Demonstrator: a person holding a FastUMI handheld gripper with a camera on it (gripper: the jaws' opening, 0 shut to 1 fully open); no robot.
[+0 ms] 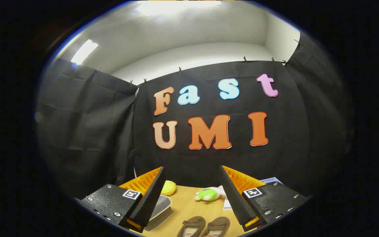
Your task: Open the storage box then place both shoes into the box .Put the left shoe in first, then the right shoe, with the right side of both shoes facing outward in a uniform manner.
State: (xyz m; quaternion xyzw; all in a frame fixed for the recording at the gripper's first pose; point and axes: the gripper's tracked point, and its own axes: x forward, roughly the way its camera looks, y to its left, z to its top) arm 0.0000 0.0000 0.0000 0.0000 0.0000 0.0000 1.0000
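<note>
The gripper (192, 171) is raised above a wooden table (184, 205) and faces the black cloth wall of the booth. Its two fingers are spread wide apart, with nothing between them and nothing touching either one. Each finger has a black ribbed inner pad (150, 194) and an orange ribbed outer side. The two brown shoes (204, 226) lie side by side on the table, below the gap between the fingers and close to the camera; the toes point away from the camera, and the heel ends are cut off from view. The shoes touch or nearly touch each other; which of the two cannot be told. The storage box (159, 207) sits on the table just beside the left finger and is partly hidden behind it. The visible part is a grey body with a pale rim; whether its lid is open or closed cannot be told. Beyond the fingers, near the foot of the wall, a yellow soft object (168, 188) lies on the table just beyond the box. A green and pink plush toy (208, 194) lies further to the right, near the right finger. Sheets of paper (270, 180) lie behind the right finger and are partly hidden by it.
</note>
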